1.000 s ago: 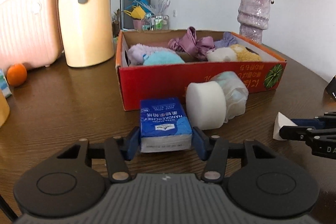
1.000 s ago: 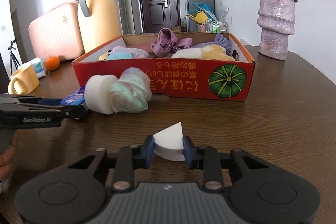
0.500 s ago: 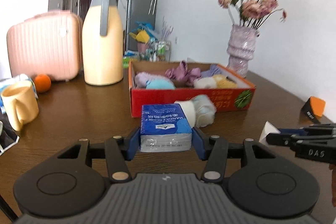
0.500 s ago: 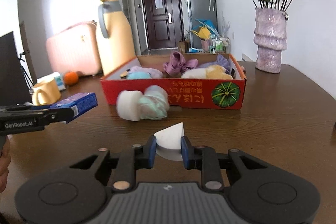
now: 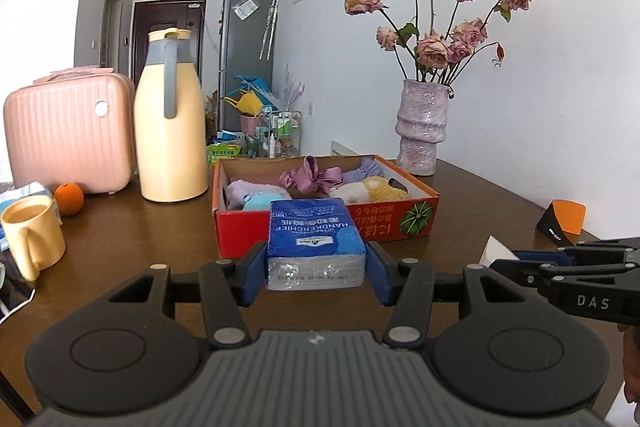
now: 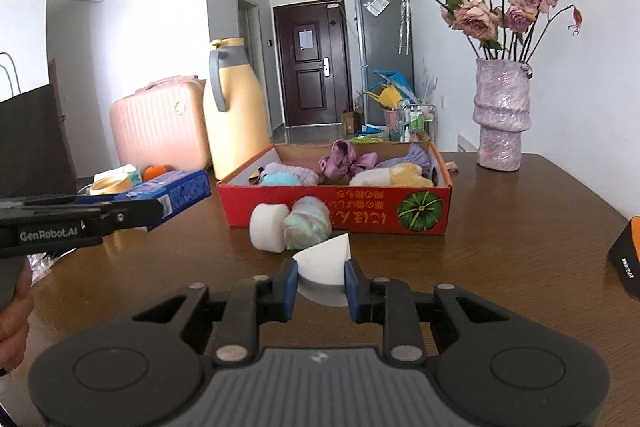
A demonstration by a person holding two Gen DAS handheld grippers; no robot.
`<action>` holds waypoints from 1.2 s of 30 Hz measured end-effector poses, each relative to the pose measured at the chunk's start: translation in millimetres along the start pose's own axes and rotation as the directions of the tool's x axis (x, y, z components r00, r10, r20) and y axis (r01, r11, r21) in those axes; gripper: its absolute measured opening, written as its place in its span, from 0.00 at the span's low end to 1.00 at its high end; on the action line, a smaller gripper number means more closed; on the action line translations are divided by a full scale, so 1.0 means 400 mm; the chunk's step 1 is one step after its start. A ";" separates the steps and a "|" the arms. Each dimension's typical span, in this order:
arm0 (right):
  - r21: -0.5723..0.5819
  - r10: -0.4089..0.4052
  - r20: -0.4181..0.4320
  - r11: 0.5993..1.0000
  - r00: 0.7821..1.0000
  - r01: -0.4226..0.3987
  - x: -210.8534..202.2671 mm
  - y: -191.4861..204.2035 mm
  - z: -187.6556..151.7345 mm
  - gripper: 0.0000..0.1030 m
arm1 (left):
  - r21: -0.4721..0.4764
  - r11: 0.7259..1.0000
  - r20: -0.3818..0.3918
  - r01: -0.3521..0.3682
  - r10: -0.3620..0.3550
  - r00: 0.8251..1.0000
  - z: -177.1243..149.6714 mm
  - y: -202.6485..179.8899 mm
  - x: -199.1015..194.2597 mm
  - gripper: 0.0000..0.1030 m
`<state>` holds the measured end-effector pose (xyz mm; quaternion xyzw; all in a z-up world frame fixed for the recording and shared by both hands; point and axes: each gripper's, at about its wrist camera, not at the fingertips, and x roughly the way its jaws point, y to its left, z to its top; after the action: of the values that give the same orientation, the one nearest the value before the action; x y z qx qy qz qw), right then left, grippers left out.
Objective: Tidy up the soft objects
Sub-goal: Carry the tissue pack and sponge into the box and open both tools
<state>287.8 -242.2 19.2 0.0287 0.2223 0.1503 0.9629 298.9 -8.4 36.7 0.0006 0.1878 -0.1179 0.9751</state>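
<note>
- Left wrist view: the left gripper point(image 5: 316, 269) pinches a blue plastic-wrapped pack of paper handkerchiefs point(image 5: 315, 241) between its blue pads, raised off the brown wooden table point(image 5: 132, 247), before the red cardboard box point(image 5: 394, 223) of soft things. At the right edge, the right gripper point(image 5: 505, 259) seems to hold something white.
- Right wrist view: the right gripper's jaws pinch a white wedge-shaped sponge point(image 6: 325, 262) above the table; a white cylindrical foam roll point(image 6: 267, 227) and a pale green mesh puff point(image 6: 307, 227) lie touching just in front of the box.

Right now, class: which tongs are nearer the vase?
Right. The right tongs, holding a white wedge, are on the vase's side of the table. The left tongs, holding a tissue pack, are farther toward the mug.
</note>
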 end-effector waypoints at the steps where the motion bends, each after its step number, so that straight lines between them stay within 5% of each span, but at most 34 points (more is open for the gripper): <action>1: -0.001 -0.001 0.005 1.000 1.000 0.001 0.002 -0.003 0.005 0.24 | 0.006 1.000 -0.001 0.001 -0.001 1.000 0.007 -0.004 0.013 0.52; 6: -0.012 0.024 0.025 1.000 0.999 -0.024 0.063 -0.034 0.072 0.24 | 0.003 1.000 0.005 0.025 -0.025 1.000 0.071 -0.001 0.112 0.52; 11: -0.011 0.067 0.035 0.998 0.997 -0.067 0.200 -0.084 0.179 0.24 | -0.040 0.999 -0.041 0.018 -0.020 0.999 0.153 0.008 0.316 0.52; 21: 0.091 0.068 -0.135 0.994 0.989 -0.056 0.601 -0.211 0.278 0.24 | -0.100 0.994 -0.220 -0.051 0.028 0.975 0.183 0.042 0.703 0.52; 26: 0.111 0.054 -0.156 0.993 0.986 -0.037 0.665 -0.227 0.260 0.32 | -0.069 0.997 -0.229 -0.023 0.006 0.973 0.156 0.037 0.734 0.60; 29: 0.121 0.042 -0.125 0.992 0.991 -0.027 0.654 -0.233 0.259 0.38 | -0.066 0.998 -0.207 -0.003 -0.011 0.978 0.158 0.044 0.713 0.70; 36: 0.090 0.021 -0.075 0.996 0.997 -0.014 0.579 -0.221 0.303 0.43 | -0.048 0.998 -0.135 -0.044 0.037 0.990 0.223 0.075 0.622 0.73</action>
<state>563.4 -255.2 20.2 0.0679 0.2650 0.1495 0.9502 562.7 -40.6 27.3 -0.0124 0.2556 -0.0928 0.9623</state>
